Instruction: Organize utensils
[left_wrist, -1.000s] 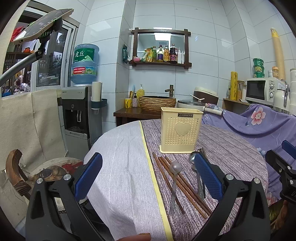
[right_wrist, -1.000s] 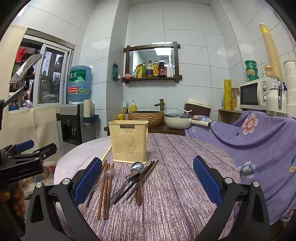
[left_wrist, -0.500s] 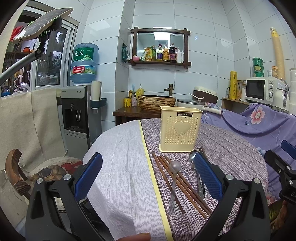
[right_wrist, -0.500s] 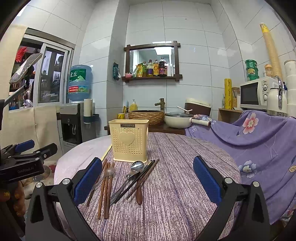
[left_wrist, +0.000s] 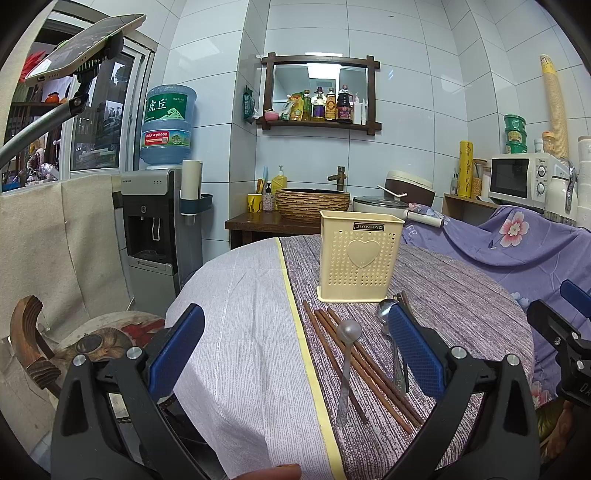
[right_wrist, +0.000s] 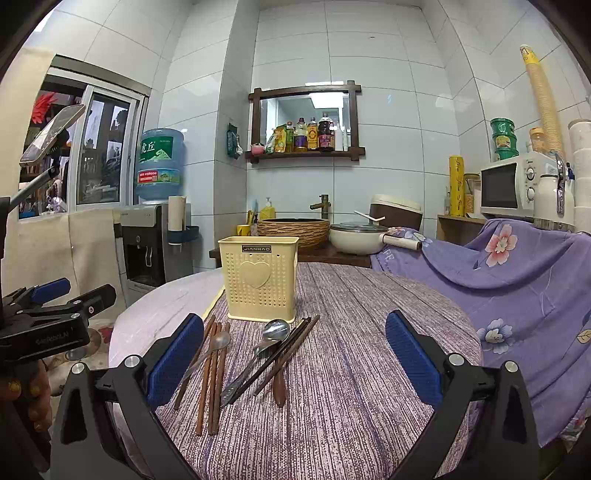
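Note:
A cream perforated utensil holder stands upright on the round table. In front of it lie brown chopsticks, a small metal spoon, a larger metal spoon, dark chopsticks and a brown wooden spoon. My left gripper is open and empty, held above the table's near left edge. My right gripper is open and empty, held above the utensils. Each gripper shows in the other's view, the left one and the right one.
The table carries a white cloth on the left and a purple striped cloth on the right. A purple floral sheet covers furniture to the right. A water dispenser and a wooden chair stand to the left.

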